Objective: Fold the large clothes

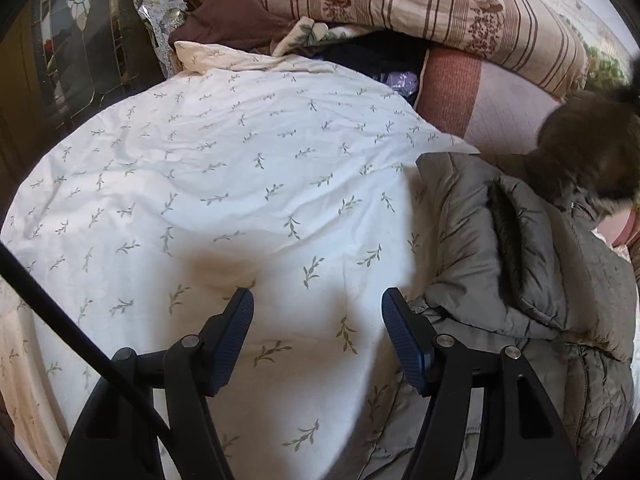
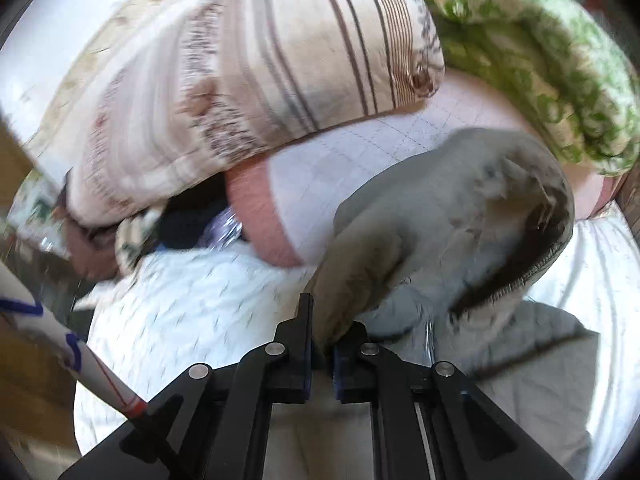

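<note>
A grey quilted puffer jacket (image 1: 520, 248) with a dark fur-trimmed hood (image 1: 592, 148) lies on the bed at the right of the left wrist view. My left gripper (image 1: 318, 300) is open and empty, over the white leaf-print duvet (image 1: 224, 184), just left of the jacket's edge. In the right wrist view my right gripper (image 2: 322, 332) is shut on a fold of the jacket (image 2: 436, 216) and holds it lifted. The view is blurred by motion.
A striped floral pillow (image 1: 432, 0) and brown cloth (image 1: 228, 20) are piled at the head of the bed. A pink-and-white sheet (image 1: 492, 108) lies under them. A green-patterned cushion (image 2: 540, 52) is at the far right. A glass-door cabinet (image 1: 80, 32) stands left.
</note>
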`<move>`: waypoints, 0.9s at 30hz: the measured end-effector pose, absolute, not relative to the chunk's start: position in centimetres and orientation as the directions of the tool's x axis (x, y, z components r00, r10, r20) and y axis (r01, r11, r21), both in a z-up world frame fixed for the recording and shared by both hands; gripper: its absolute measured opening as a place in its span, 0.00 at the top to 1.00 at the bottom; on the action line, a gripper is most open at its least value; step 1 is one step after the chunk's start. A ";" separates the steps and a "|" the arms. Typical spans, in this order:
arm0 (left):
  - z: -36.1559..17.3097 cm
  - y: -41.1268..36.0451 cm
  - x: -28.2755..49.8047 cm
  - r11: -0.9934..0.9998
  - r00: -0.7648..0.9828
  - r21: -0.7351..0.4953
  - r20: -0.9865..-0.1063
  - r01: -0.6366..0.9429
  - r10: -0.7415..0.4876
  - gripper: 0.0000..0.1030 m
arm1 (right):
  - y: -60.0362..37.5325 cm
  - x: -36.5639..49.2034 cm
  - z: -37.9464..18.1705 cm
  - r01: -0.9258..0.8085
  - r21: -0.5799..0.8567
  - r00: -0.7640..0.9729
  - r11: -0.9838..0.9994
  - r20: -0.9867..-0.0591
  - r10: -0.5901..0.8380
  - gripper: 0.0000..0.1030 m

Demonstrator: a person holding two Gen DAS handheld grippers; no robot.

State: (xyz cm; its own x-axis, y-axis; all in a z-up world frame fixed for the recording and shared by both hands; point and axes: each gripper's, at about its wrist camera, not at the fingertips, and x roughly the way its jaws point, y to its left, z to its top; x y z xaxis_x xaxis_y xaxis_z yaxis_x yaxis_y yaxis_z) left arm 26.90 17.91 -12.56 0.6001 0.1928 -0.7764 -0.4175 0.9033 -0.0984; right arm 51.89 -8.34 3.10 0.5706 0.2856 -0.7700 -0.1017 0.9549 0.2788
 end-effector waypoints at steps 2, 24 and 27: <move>-12.1 18.2 26.4 0.901 0.608 -0.104 -0.769 -0.422 0.196 0.36 | -8.6 47.9 4.1 -0.132 0.278 0.567 0.951 -0.766 0.303 0.92; -11.0 19.9 23.9 0.879 0.609 -0.098 -0.756 -0.468 0.240 0.36 | -11.5 34.6 -15.7 -0.013 0.358 0.383 0.934 -0.861 0.335 0.92; -11.1 20.0 24.0 0.878 0.607 -0.100 -0.758 -0.469 0.238 0.36 | -10.9 33.7 -13.4 -0.073 0.328 0.408 0.942 -0.852 0.329 0.89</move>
State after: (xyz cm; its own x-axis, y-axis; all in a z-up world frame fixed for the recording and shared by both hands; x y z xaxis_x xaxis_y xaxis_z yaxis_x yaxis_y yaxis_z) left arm 23.98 19.95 -11.06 0.6070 0.2379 -0.7582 -0.4687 0.8777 -0.0998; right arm 33.70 -10.86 -13.43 0.4077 0.3287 -0.8519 -0.0730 0.9417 0.3284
